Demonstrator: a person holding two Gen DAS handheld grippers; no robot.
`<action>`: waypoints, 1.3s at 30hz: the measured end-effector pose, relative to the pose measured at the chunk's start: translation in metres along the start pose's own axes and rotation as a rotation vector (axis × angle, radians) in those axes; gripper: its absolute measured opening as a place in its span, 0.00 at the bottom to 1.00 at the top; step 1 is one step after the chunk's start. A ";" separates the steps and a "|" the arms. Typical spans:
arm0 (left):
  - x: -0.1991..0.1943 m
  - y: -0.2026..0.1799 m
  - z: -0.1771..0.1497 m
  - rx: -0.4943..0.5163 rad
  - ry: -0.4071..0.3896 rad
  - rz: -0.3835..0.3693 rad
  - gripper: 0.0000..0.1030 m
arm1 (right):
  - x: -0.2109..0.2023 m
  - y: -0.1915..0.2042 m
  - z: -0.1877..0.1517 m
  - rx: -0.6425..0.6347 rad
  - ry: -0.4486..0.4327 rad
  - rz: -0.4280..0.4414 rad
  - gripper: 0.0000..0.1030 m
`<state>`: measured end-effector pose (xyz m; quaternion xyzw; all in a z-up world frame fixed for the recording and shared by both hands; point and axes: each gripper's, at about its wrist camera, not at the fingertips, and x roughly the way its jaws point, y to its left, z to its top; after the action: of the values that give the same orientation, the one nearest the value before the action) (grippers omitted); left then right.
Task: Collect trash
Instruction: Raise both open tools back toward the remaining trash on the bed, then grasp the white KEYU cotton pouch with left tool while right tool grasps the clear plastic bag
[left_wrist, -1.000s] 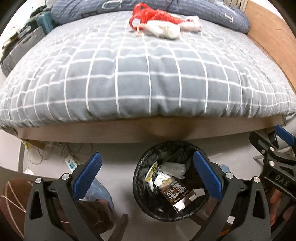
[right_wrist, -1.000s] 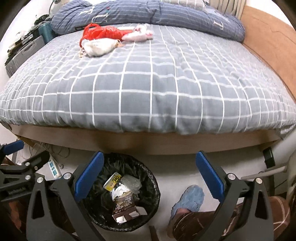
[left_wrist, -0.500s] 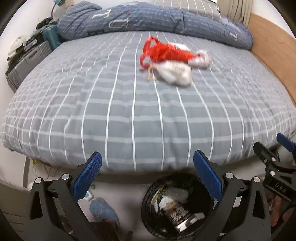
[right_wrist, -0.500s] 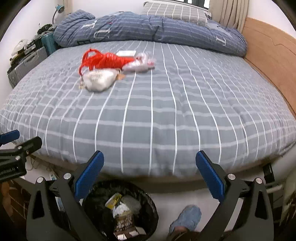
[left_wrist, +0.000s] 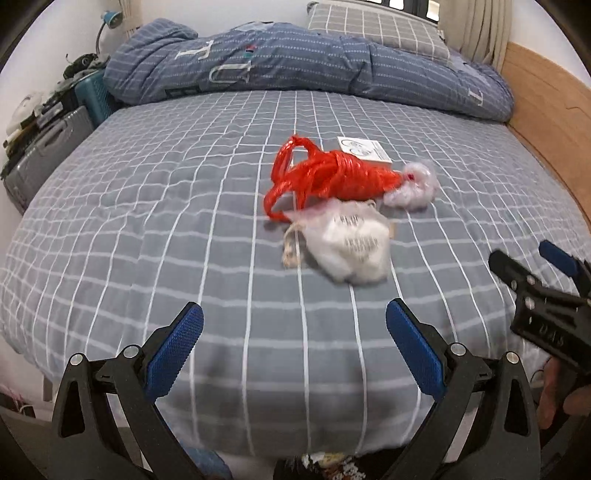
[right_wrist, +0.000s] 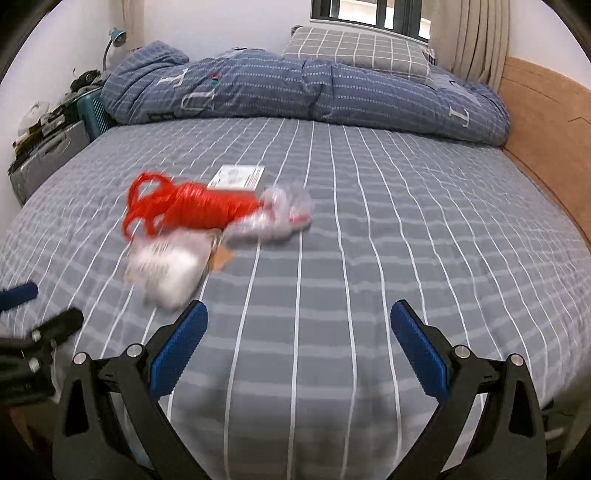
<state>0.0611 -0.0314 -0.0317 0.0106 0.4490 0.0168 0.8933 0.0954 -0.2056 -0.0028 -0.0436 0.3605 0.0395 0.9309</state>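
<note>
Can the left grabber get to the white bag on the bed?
Probably yes. The left gripper is open and empty, and only bare bedcover lies between it and the white bag. It must move forward first.

A blue quilt (right_wrist: 303, 88) lies bunched below a checked pillow (right_wrist: 354, 50) on the bed (right_wrist: 369, 258).

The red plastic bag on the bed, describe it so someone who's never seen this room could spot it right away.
On the grey checked bed cover, look at the small cluster of litter near the middle. The twisted red plastic bag lies between a flat white card and a crumpled white plastic bag. It is the only bright red item, with looped handles.
</note>
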 end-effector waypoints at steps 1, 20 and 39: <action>0.006 -0.003 0.005 0.003 0.002 0.003 0.94 | 0.011 -0.001 0.009 0.000 0.000 0.003 0.93; 0.100 -0.043 0.041 0.005 0.061 -0.049 0.93 | 0.127 0.007 0.070 -0.001 0.067 0.080 0.59; 0.121 -0.055 0.036 0.000 0.069 -0.120 0.52 | 0.137 0.009 0.068 0.010 0.097 0.118 0.24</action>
<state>0.1628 -0.0819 -0.1090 -0.0166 0.4793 -0.0363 0.8767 0.2409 -0.1831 -0.0451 -0.0197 0.4075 0.0903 0.9085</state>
